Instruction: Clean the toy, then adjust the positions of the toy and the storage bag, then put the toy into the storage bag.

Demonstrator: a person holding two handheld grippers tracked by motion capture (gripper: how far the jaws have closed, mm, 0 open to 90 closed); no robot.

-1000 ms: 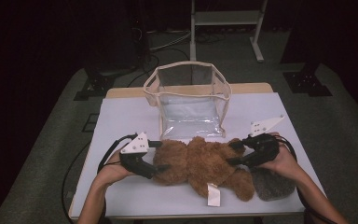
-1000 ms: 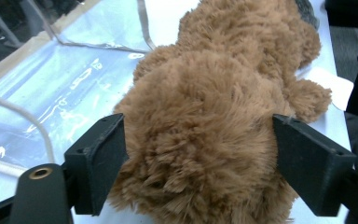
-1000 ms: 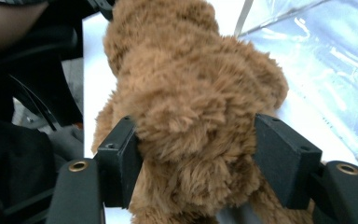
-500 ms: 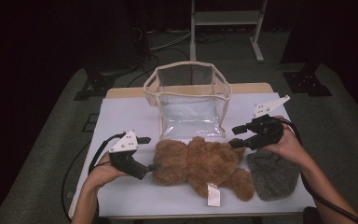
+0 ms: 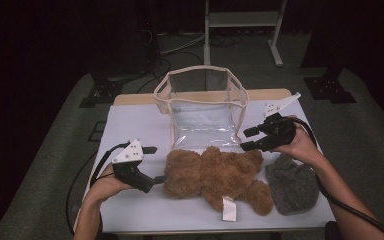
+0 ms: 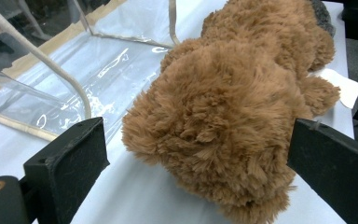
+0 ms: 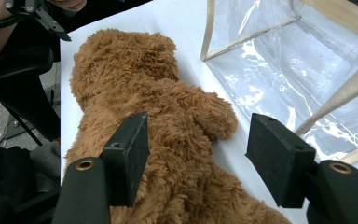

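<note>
Since the earlier frames both claws have come off the fluffy brown plush teddy bear (image 5: 215, 175): the right claw (image 5: 245, 139) has lifted toward the upper right of the high view, and the left claw (image 5: 156, 164) has drawn back a little to the bear's left end, its jaws having just been opening. Both claws now stand spread and hold nothing; in the left gripper view the bear's end sits between the jaws with the pads clear of the fur. The bear lies on its side at the lower middle of the high view, just below the clear plastic bag with beige trim (image 5: 202, 107), with a grey knitted beanie (image 5: 292, 184) touching its right end.

If the bear is meant for the bag, a sound grip would take a deep bite of the body at both ends, since loose fur slips, and lift it level over the rim.

The table (image 5: 130, 120) carries a pale sheet; the room around is dark, with cables and stand feet on grey floor.
</note>
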